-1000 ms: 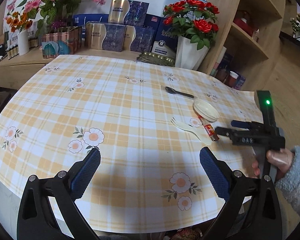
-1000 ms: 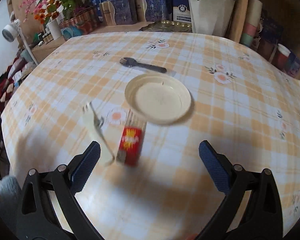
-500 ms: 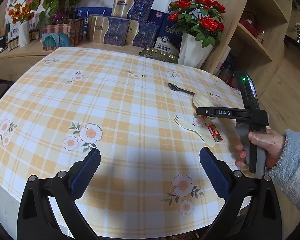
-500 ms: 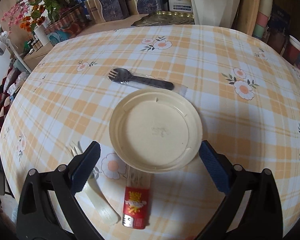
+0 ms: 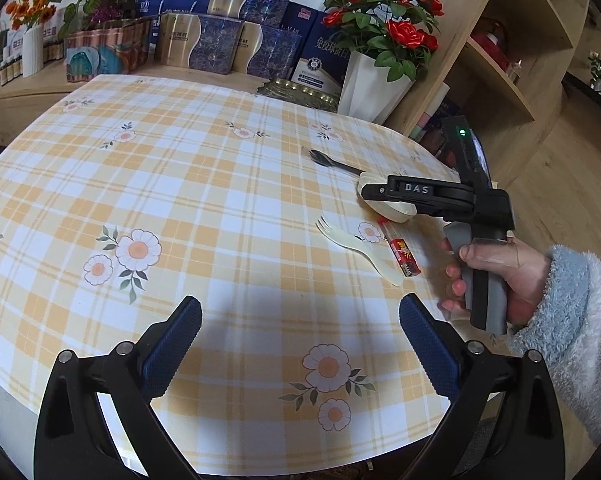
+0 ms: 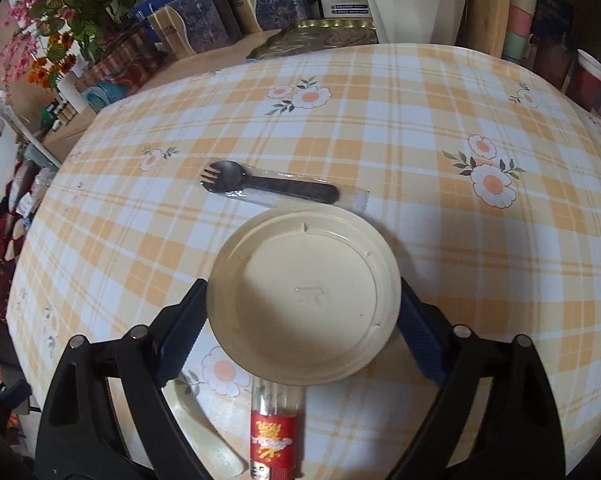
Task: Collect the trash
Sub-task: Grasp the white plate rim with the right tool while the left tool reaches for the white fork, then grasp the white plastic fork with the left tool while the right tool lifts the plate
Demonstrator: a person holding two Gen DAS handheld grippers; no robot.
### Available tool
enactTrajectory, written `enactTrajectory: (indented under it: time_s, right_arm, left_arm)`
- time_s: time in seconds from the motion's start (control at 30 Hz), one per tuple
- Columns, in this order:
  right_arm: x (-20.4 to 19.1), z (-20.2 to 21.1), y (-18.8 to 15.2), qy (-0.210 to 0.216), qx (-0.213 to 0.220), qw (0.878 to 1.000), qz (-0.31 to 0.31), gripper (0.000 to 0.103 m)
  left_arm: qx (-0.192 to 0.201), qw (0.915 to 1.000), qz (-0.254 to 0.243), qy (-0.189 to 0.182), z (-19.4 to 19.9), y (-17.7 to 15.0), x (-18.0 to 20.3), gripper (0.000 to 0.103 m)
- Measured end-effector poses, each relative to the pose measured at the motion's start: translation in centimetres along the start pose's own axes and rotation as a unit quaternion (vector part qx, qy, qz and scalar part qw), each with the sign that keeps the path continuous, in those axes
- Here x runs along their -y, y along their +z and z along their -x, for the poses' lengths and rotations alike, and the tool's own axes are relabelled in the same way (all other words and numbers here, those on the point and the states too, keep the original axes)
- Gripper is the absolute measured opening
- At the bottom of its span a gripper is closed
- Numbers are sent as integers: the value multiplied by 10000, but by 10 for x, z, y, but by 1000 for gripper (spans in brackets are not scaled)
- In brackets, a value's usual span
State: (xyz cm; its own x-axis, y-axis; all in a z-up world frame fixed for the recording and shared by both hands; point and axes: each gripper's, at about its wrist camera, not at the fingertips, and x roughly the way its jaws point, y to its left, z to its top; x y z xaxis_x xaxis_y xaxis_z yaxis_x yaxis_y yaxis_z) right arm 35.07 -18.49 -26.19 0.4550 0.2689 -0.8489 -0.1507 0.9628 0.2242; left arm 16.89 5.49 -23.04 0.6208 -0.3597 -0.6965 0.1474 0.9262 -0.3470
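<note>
The right gripper [image 6: 302, 312] stands wide, its two blue pads flanking the cream plastic lid [image 6: 304, 294] at opposite sides of the rim; whether the pads already touch the rim I cannot tell, and nothing shows it lifted yet. The lid lies flat near the right edge of the desk [image 5: 180, 184], as the left wrist view has it, between the wrapped black spork [image 6: 268, 186] on its far side and the red toothpick tube [image 6: 274, 432] on its near side, whose clear end runs under the lid's near rim. A cream spork [image 6: 204, 436] lies just left of the tube.

The lid looks thin, light and a little springy, with a smooth surface and a raised rim. A squeeze across the full width will likely bow it or make it pop out sideways, so a gentle close on the rim seems the safer hold, or a pinch of one edge where it overhangs the tube. The tube is stiff and round and may roll if the lid drags on it. The black spork's film wrapper looks slippery and crinkly; its handle is the firmer place to grasp.

The left gripper [image 5: 296, 344] hangs wide and empty above the near edge of the desk, well apart from the litter.
</note>
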Motion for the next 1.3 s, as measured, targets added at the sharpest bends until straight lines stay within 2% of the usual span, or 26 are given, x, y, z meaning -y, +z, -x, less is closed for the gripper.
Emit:
enactTrajectory:
  time_s: [0.17, 0.23, 0.33, 0.5, 0.57, 0.63, 0.67, 0.77, 1.0, 1.3]
  right_arm:
    - [6, 26, -8, 177, 329, 9993, -31, 87]
    - [11, 43, -15, 248, 519, 9983, -74, 87]
    - [20, 67, -29, 314, 777, 9964, -123, 87]
    - [40, 94, -57, 438, 1017, 9933, -329, 87]
    - [51, 104, -69, 510, 1101, 9914, -486, 87]
    - [61, 113, -79, 539, 1169, 9898, -612, 87]
    - [65, 115, -83, 545, 1193, 9891, -668, 87]
    - [80, 122, -95, 571, 1239, 9871, -832, 87]
    - [99, 131, -111, 650, 1375, 9831, -1023, 87]
    - [103, 135, -120, 656, 1418, 9822, -1042, 87]
  left_arm:
    - [-246, 9995, 73, -170, -14, 6, 8, 74]
    - [-361, 9991, 97, -208, -22, 9, 15, 59]
    - [-562, 9980, 137, -263, -40, 14, 30, 45]
    - [-898, 9944, 265, -485, -76, 20, 57, 44]
    - [-974, 9939, 265, -441, -88, 22, 64, 43]
    - [-1096, 9934, 205, -283, -101, 26, 72, 31]
    - [-1156, 9929, 201, -206, -106, 27, 73, 29]
    - [-1287, 9912, 278, -116, -117, 31, 73, 29]
    - [-1277, 9916, 58, 196, -132, 41, 78, 24]
    - [-1184, 9896, -415, 710, -151, 55, 95, 24]
